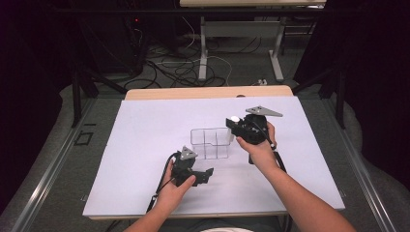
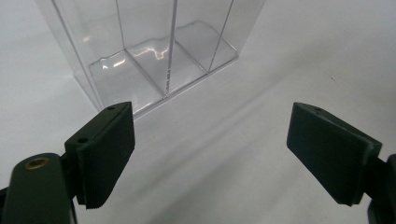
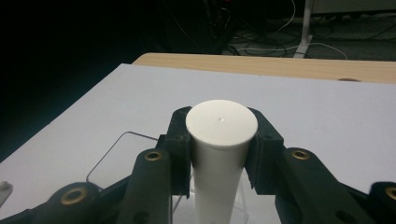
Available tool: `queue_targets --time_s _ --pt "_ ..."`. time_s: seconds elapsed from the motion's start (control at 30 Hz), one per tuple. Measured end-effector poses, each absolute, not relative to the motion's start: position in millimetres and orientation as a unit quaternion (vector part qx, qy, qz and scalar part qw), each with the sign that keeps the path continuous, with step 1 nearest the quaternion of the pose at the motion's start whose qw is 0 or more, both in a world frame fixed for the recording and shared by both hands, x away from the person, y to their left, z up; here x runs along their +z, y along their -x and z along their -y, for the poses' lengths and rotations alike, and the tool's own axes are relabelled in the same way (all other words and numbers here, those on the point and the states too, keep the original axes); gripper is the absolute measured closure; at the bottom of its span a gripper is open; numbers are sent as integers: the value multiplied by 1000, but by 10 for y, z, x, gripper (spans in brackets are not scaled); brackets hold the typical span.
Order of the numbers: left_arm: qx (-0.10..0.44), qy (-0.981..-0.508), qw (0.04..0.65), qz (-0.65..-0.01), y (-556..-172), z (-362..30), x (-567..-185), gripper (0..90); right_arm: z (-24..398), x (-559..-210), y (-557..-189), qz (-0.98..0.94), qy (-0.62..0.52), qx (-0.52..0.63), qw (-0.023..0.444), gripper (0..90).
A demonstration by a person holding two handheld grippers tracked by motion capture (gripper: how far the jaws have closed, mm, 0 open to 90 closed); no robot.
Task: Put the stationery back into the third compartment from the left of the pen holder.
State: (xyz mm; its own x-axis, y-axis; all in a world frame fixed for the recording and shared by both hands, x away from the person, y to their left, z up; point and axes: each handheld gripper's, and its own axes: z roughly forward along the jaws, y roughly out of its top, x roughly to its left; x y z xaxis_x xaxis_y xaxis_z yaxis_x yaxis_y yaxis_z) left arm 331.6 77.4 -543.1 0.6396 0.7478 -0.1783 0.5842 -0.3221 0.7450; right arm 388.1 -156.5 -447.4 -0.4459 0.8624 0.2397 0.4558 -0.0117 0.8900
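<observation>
Right claw (image 3: 219, 154) clamped on an upright white plastic cylinder (image 3: 220, 154), poised above the clear acrylic divided organiser box (image 1: 209, 143) at mid-bench (image 1: 145, 125). For a clean insertion, the cylinder should stay vertical and centred over one compartment before descent. Left claw (image 2: 210, 154), jaws apart and empty, rests low just beside the box, its forearm entering from below.

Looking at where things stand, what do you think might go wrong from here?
The right gripper clamps the white tube only just below its cap, so it might swing or slip.

The clear divided box is light and unheld: the left gripper is open beside it. A nudge from the tube against a thin wall could shift or tip it.
</observation>
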Motion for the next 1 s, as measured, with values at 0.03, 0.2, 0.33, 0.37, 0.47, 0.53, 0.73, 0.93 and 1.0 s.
queue_targets --time_s 0.03,0.2,0.33,0.37,0.47,0.53,0.73,0.93,1.0 --pt "102 -809 409 -410 -3320 -786 -5430 154 1554 -4472 -3890 -677 -487 516 198 664" --pt "109 -813 402 -407 -3329 -809 -5436 117 1493 -4501 -3955 -684 -480 506 216 664" --pt "111 -811 403 -410 -3338 -820 -5439 113 1443 -4527 -3985 -683 -478 507 219 664" --pt "110 -810 403 -411 -3339 -823 -5439 112 1433 -4533 -3989 -685 -477 506 219 664" --pt "111 -809 402 -415 -3344 -832 -5438 108 1381 -4552 -3987 -684 -476 508 218 664" --pt "109 -805 407 -417 -3343 -831 -5443 103 1350 -4563 -3981 -688 -471 506 220 664" --pt "104 -800 414 -423 -3334 -818 -5448 95 1266 -4634 -3982 -700 -465 492 228 664" --pt "106 -801 412 -420 -3340 -837 -5444 95 1238 -4759 -3999 -709 -471 473 227 663" --pt "108 -802 412 -419 -3343 -838 -5447 95 1235 -4783 -3996 -712 -472 468 226 662"
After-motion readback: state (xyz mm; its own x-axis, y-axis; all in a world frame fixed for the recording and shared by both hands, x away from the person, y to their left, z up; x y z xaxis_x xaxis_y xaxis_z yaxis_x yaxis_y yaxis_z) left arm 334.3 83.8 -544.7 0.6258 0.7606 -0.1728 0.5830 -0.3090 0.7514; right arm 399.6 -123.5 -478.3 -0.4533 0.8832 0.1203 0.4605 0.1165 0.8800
